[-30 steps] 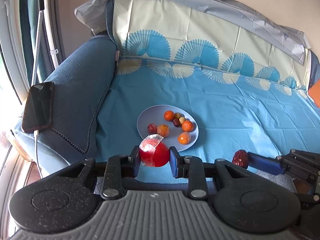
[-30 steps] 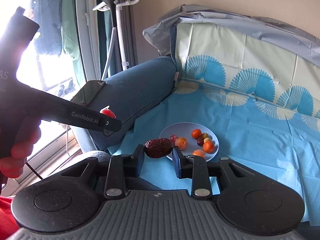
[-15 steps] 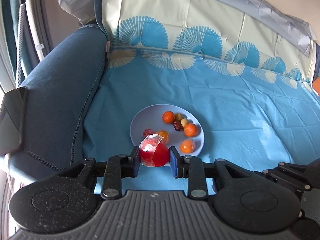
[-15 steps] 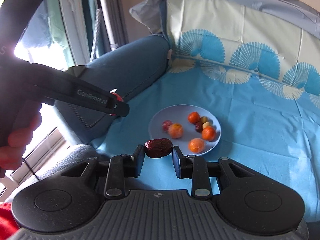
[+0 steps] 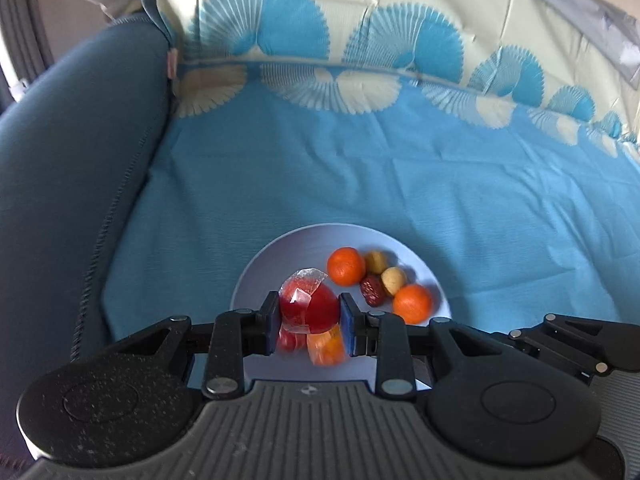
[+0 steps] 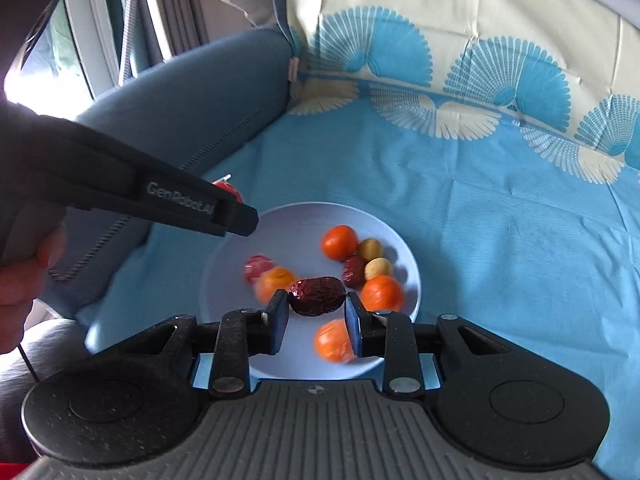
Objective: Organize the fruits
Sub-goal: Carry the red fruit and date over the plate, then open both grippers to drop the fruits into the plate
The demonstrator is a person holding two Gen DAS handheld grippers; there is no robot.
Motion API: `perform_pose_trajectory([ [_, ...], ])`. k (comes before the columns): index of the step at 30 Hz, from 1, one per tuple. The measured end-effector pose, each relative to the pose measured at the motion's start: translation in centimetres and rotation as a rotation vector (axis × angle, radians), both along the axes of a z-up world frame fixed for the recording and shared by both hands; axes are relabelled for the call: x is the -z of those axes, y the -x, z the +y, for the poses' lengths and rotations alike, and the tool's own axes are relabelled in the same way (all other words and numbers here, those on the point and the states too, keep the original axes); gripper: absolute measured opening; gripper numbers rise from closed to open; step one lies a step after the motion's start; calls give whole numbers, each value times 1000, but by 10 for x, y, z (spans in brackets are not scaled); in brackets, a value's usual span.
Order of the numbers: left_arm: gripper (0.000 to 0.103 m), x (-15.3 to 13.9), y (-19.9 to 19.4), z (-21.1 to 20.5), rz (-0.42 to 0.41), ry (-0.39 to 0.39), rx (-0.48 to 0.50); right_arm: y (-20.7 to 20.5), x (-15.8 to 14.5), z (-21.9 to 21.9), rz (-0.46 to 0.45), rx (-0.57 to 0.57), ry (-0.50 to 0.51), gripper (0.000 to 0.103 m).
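A pale blue plate (image 5: 280, 252) (image 6: 304, 220) lies on the blue cloth and holds several small fruits: oranges (image 5: 346, 266), a dark date (image 5: 371, 290) and tan balls (image 5: 394, 280). My left gripper (image 5: 308, 312) is shut on a red fruit in clear wrap (image 5: 310, 304), held over the plate's near left part. My right gripper (image 6: 316, 304) is shut on a dark red date (image 6: 318, 296), held over the plate's near side. The left gripper also shows in the right wrist view (image 6: 240, 216), with the red fruit (image 6: 228, 190) mostly hidden behind it.
A dark blue sofa armrest (image 5: 72, 160) (image 6: 180, 92) rises left of the plate. The patterned cloth (image 5: 400, 168) covers the seat and backrest. The right gripper's body (image 5: 568, 340) sits at the lower right of the left wrist view.
Both grippers have moved forward and down toward the plate, each still holding its fruit. They now hang over the plate instead of short of it.
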State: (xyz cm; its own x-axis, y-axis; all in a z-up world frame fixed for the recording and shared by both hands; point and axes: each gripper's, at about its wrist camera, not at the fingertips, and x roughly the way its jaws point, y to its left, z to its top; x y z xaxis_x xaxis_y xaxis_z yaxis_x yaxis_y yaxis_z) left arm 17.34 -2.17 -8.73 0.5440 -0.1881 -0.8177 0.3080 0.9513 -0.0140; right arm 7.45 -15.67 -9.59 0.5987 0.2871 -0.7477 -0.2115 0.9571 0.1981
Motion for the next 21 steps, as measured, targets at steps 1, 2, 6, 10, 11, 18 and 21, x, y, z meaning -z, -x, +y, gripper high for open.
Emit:
perform_pose_trajectory([
  [1, 33, 7, -8, -2, 13, -6, 1, -6, 6, -1, 8, 5, -5, 32],
  [2, 33, 13, -15, -3, 24, -15, 1, -12, 11, -2, 17, 9, -5, 32],
  [6, 33, 33, -34, -8, 48, -41, 7, -29, 31, -3, 35, 9, 11, 32],
  [10, 37, 49, -44, -12, 72, -66, 11, -40, 46, -3, 65, -5, 25, 32],
  [11, 46, 52, -46, -12, 83, -63, 23, -42, 49, -3, 73, -12, 26, 33],
  [18, 103, 36, -30, -5, 66, -88, 15, -32, 35, 0, 58, -3, 62, 92],
  [21, 103, 21, -10, -1, 55, -123, -6, -14, 19, -3, 79, 5, 22, 99],
])
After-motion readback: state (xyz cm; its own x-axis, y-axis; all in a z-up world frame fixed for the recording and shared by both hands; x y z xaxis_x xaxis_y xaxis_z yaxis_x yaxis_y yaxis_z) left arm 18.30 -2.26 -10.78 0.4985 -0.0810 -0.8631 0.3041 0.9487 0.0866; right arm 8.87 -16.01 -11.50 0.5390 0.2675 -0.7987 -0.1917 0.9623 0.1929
